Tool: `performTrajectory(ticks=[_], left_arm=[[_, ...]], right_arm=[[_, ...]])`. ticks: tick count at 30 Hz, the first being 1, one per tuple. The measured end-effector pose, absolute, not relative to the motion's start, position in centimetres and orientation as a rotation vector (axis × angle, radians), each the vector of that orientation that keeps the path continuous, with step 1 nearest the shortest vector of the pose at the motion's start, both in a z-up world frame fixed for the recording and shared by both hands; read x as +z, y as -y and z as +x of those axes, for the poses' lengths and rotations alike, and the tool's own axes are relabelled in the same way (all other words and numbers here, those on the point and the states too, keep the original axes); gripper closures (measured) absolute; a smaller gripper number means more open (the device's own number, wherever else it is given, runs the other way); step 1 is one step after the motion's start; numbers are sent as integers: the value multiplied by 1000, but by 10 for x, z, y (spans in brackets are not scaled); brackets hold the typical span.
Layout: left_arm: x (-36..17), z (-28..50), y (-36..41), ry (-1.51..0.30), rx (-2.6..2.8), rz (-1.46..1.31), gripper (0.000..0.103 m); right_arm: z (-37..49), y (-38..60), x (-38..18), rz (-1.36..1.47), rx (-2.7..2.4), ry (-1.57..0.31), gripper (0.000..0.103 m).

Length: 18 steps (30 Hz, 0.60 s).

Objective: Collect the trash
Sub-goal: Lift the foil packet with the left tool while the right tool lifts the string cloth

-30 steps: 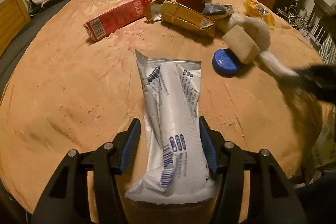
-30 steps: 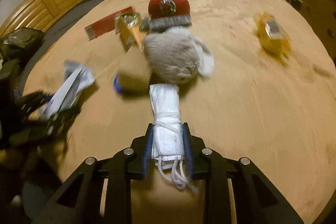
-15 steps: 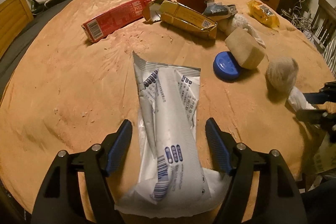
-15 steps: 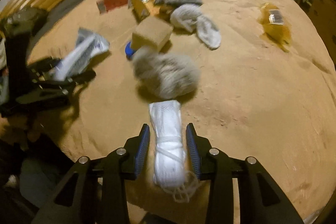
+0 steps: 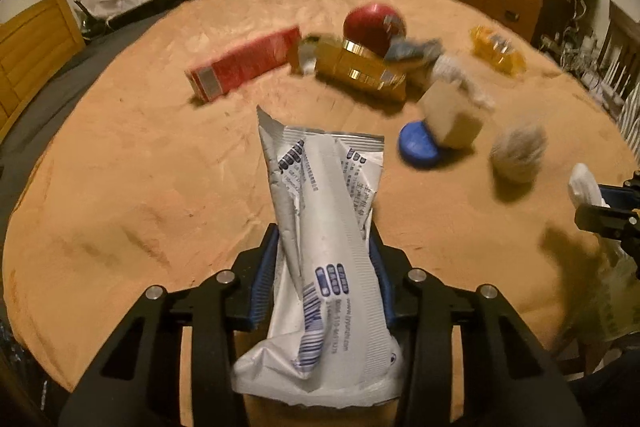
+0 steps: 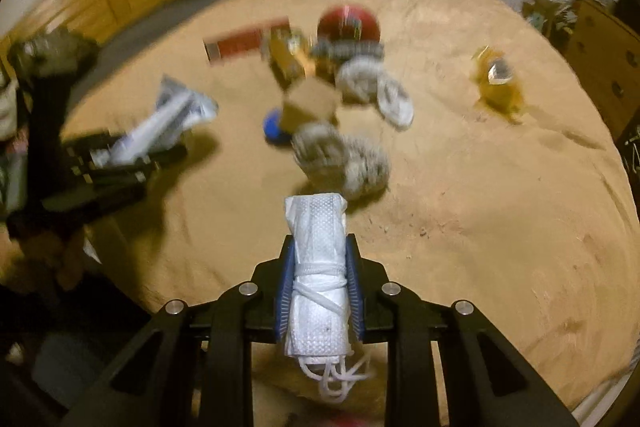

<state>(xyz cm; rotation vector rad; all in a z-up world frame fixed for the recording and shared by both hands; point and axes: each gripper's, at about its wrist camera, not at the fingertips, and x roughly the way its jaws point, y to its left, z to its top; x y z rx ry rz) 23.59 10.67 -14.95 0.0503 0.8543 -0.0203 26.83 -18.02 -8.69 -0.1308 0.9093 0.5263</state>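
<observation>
Our left gripper point(image 5: 324, 283) has just closed on the white wrapper point(image 5: 320, 227), its long axis along the fingers; our right gripper point(image 6: 319, 283), nearer the grey ball point(image 6: 340, 159), has just closed on the rolled mask point(image 6: 318, 259).

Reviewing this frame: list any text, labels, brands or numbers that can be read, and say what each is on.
None reads clearly.
White foil wrapper with blue print, clamped in the left gripper: blue characters, a barcode and a sideways web-address-like line, all too blurred to quote.
Red carton box: pale end label, illegible.
Gold carton box and yellow packet: print blurred.
</observation>
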Motion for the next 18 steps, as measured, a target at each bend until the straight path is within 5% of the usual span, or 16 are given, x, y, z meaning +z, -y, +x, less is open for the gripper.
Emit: performTrajectory(ticks=[18], left_arm=[[-19, 123, -52, -406, 51, 42, 63]], right_arm=[[147, 189, 28, -16, 339, -385, 78]])
